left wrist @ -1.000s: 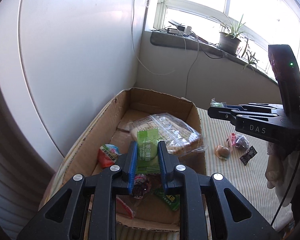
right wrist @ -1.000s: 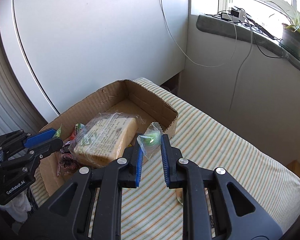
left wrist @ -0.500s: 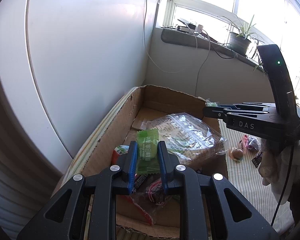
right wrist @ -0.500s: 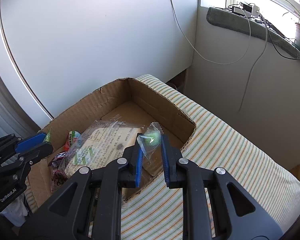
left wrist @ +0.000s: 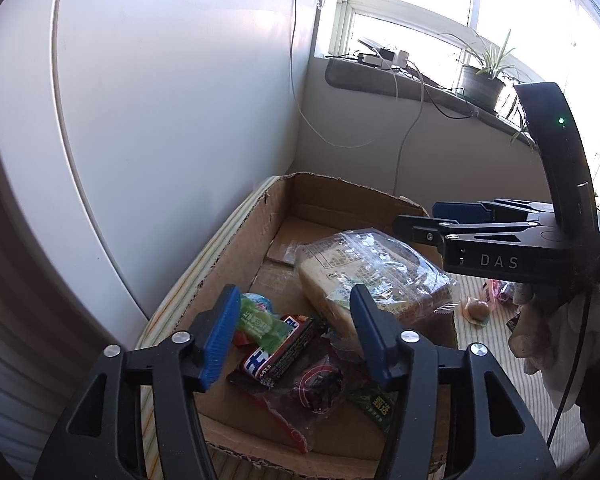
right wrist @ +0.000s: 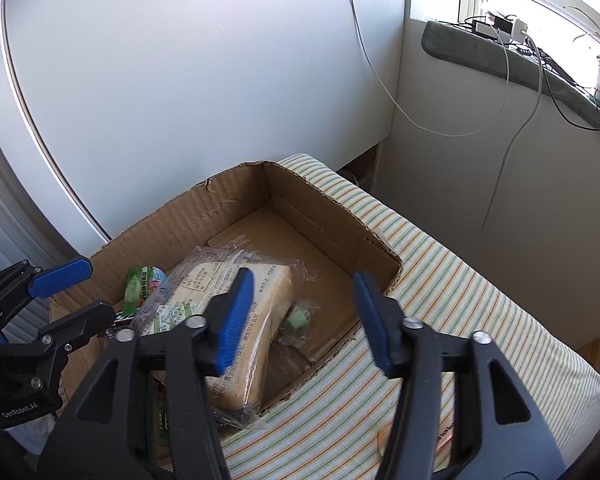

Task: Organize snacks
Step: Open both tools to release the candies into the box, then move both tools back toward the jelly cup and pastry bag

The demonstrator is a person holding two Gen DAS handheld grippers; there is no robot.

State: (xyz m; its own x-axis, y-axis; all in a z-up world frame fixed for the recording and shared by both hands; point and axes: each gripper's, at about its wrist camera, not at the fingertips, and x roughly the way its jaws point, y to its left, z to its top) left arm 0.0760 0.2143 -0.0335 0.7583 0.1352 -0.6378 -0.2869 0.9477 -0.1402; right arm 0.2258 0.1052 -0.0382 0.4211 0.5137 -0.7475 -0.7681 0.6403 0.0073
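An open cardboard box [left wrist: 240, 248] [right wrist: 340, 216] on a striped surface holds a bagged bread loaf [left wrist: 364, 272] [right wrist: 256, 320], a green packet [left wrist: 260, 322] [right wrist: 138, 286], a dark bar [left wrist: 284, 354] and other wrapped snacks. A small green candy in clear wrap [right wrist: 298, 318] lies on the box floor beside the loaf. My left gripper [left wrist: 292, 340] is open and empty above the box's near end. My right gripper [right wrist: 304, 316] is open and empty above the box; it also shows in the left wrist view [left wrist: 440, 224].
A few small snacks [left wrist: 480, 308] lie on the striped cloth [right wrist: 440, 288] right of the box. A white wall panel stands close behind the box. A window ledge [left wrist: 400, 84] with cables and a potted plant [left wrist: 482, 82] is at the back.
Both grippers opened. The green packet dropped from my left gripper into the box, and the small green candy dropped from my right gripper onto the box floor.
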